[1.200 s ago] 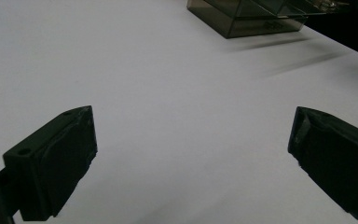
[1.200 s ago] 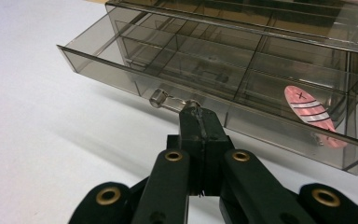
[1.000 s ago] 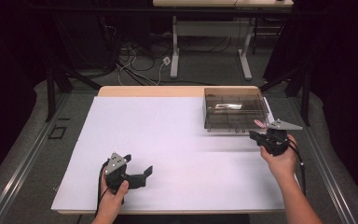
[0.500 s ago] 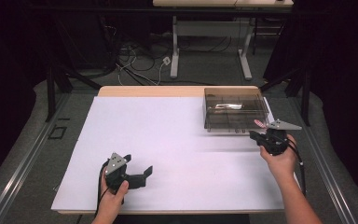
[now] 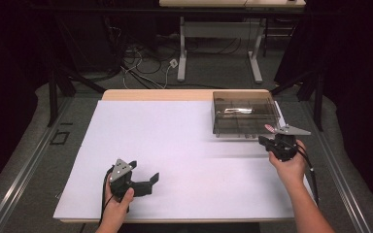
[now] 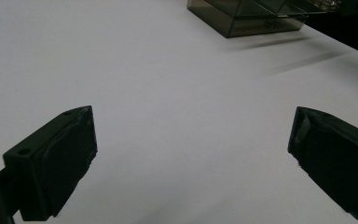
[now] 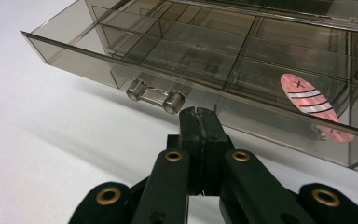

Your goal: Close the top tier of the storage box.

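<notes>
From the high view we note a bench (image 5: 175,145) covered in a smooth white sheet, with a smoke-tinted clear plastic drawer box (image 5: 243,114) standing at its far right corner. The left gripper (image 5: 143,183) rests low on the near left of the sheet, well apart from the box, its jaws spread. The right gripper (image 5: 270,142) is held just in front of the box, beside a pink oval tag (image 5: 270,128) at the box's front edge. In the left gripper view we record two matte black, blocky jaws set wide apart over bare white sheet, nothing between them, and the box (image 6: 247,16) far off at upper right. In the right gripper view the jaws are pressed together with nothing between them, their tips (image 7: 199,122) just short of the drawer's clear, dumbbell-shaped handle (image 7: 155,96). The drawer (image 7: 205,70) stands pulled partly out; its thin, glossy walls are divided into rectangular compartments that look empty, and the pink striped tag (image 7: 312,102) lies at the right. We judge the step in hand to concern this drawer, whether opening or closing we cannot tell; pulling would call for parting the jaws around the handle, pushing only for pressing on its front.
</notes>
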